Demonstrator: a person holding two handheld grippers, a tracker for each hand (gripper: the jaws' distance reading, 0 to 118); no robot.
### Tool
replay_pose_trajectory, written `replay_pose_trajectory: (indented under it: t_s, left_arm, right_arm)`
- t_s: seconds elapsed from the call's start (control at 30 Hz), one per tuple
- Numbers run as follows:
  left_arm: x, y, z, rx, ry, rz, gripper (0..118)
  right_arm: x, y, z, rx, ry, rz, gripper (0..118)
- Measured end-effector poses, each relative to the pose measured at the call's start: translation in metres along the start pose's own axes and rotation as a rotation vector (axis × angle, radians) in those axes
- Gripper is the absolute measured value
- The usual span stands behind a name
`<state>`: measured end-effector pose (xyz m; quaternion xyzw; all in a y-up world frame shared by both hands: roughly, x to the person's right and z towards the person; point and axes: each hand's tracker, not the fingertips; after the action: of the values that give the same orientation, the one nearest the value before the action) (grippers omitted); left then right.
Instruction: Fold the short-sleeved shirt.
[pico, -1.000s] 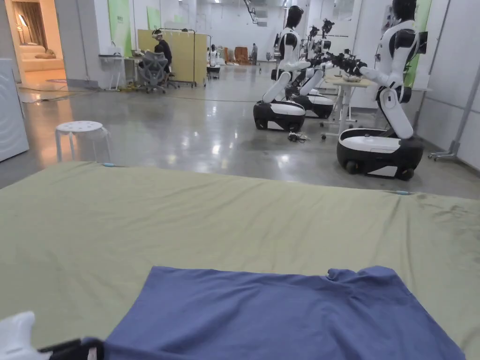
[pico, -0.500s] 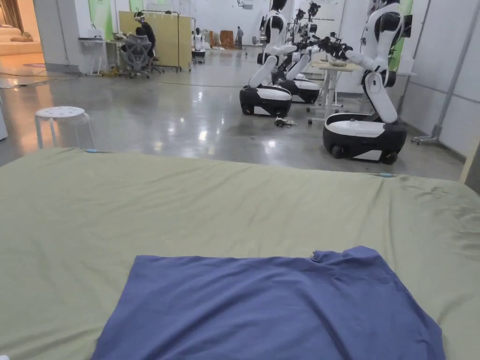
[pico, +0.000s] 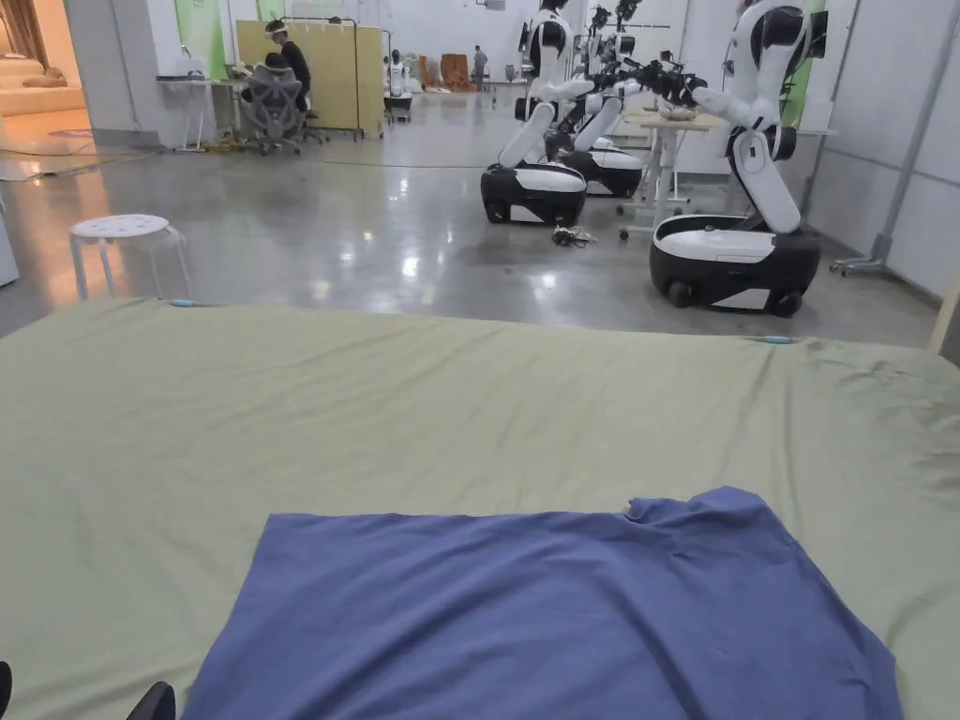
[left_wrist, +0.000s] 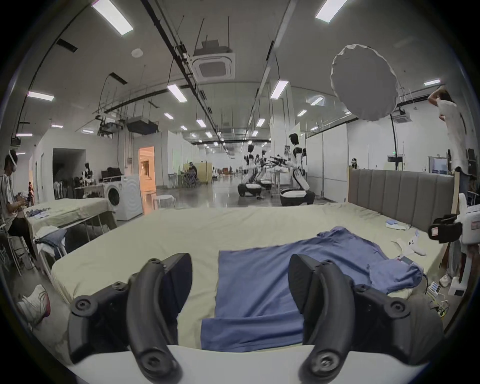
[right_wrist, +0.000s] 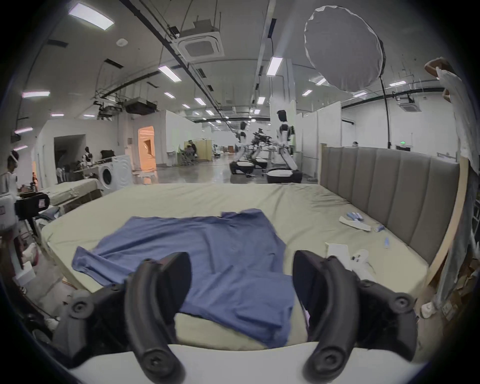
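Blue shirt lies spread near the front edge of the bed, one sleeve draped over that edge. Left tool and right tool both gape wide, empty, above it. A one-layer pinch could drag the fabric askew. Its near hem is cut off in the head view.
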<state>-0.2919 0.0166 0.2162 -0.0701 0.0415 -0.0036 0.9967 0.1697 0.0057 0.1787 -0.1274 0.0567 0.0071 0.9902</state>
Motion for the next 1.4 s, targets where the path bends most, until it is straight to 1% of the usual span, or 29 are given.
replay_pose_trajectory:
  t_s: [0.03, 0.07, 0.13, 0.17, 0.2, 0.23, 0.37, 0.43, 0.63, 0.73, 0.8, 0.83, 0.87, 0.9, 0.93, 0.97, 1.07, 1.23, 1.3, 1.37, 1.4]
  left_arm:
    - [0.003, 0.002, 0.004, 0.014, -0.010, -0.002, 64]
    - [0.006, 0.005, 0.006, 0.017, -0.023, -0.004, 47]
    - [0.013, 0.007, 0.006, 0.012, -0.022, -0.022, 28]
    - [0.016, 0.007, 0.007, 0.001, -0.028, -0.046, 16]
    - [0.020, 0.007, 0.006, -0.016, -0.028, -0.076, 7]
    - [0.024, 0.007, 0.004, -0.022, -0.022, -0.088, 0]
    - [0.029, 0.007, 0.007, -0.020, -0.039, -0.059, 0]
    - [0.028, 0.007, 0.006, -0.021, -0.040, -0.035, 0]
    - [0.014, 0.007, 0.006, -0.034, -0.029, -0.012, 0]
    - [0.003, -0.001, 0.001, -0.088, -0.034, 0.016, 0]
    - [-0.008, -0.013, -0.004, -0.164, -0.016, 0.049, 0]
    - [-0.013, -0.020, -0.008, -0.191, -0.009, 0.065, 9]
    - [-0.020, -0.028, -0.012, -0.233, 0.004, 0.065, 27]
    - [-0.024, -0.036, -0.017, -0.286, -0.030, 0.091, 43]
    - [-0.027, -0.043, -0.022, -0.329, -0.016, 0.097, 54]
    - [-0.031, -0.052, -0.025, -0.332, 0.004, 0.108, 58]
    - [-0.043, -0.074, -0.040, -0.407, 0.010, 0.140, 58]
    - [-0.062, -0.109, -0.076, -0.512, -0.004, 0.206, 58]
    - [-0.067, -0.118, -0.090, -0.549, 0.017, 0.224, 54]
    - [-0.070, -0.125, -0.099, -0.613, 0.010, 0.256, 40]
    - [-0.069, -0.128, -0.101, -0.628, 0.007, 0.260, 38]
  right_arm:
    - [-0.003, 0.000, 0.000, -0.003, 0.019, -0.001, 74]
    - [-0.010, -0.002, 0.001, -0.005, 0.023, 0.000, 58]
    - [-0.016, -0.003, 0.000, -0.007, 0.030, 0.017, 34]
    - [-0.019, -0.005, -0.001, -0.004, 0.036, 0.028, 16]
    - [-0.023, -0.007, -0.002, -0.003, 0.034, 0.033, 0]
    - [-0.025, -0.008, -0.003, -0.006, 0.029, 0.033, 0]
    - [-0.032, -0.010, -0.006, 0.000, 0.028, 0.020, 0]
    - [-0.032, -0.008, -0.007, 0.000, 0.039, 0.010, 0]
    - [-0.027, -0.005, -0.011, 0.011, 0.028, -0.030, 0]
    - [-0.026, -0.006, -0.013, 0.005, 0.031, -0.044, 0]
    - [-0.025, -0.009, -0.013, 0.004, 0.042, -0.054, 0]
    - [-0.025, -0.009, -0.013, -0.001, 0.052, -0.057, 0]
    - [-0.026, -0.011, -0.013, -0.005, 0.057, -0.057, 0]
    - [-0.026, -0.012, -0.013, -0.007, 0.060, -0.055, 0]
    - [-0.026, -0.013, -0.013, -0.013, 0.064, -0.052, 0]
    - [-0.026, -0.014, -0.013, -0.023, 0.065, -0.048, 0]
    - [-0.025, -0.020, -0.014, -0.036, 0.066, -0.049, 0]
    - [-0.014, -0.030, -0.016, -0.069, 0.051, -0.080, 0]
    - [-0.008, -0.033, -0.015, -0.081, 0.035, -0.088, 0]
    - [-0.002, -0.036, -0.012, -0.092, 0.016, -0.093, 0]
    - [0.001, -0.037, -0.011, -0.098, 0.008, -0.095, 0]
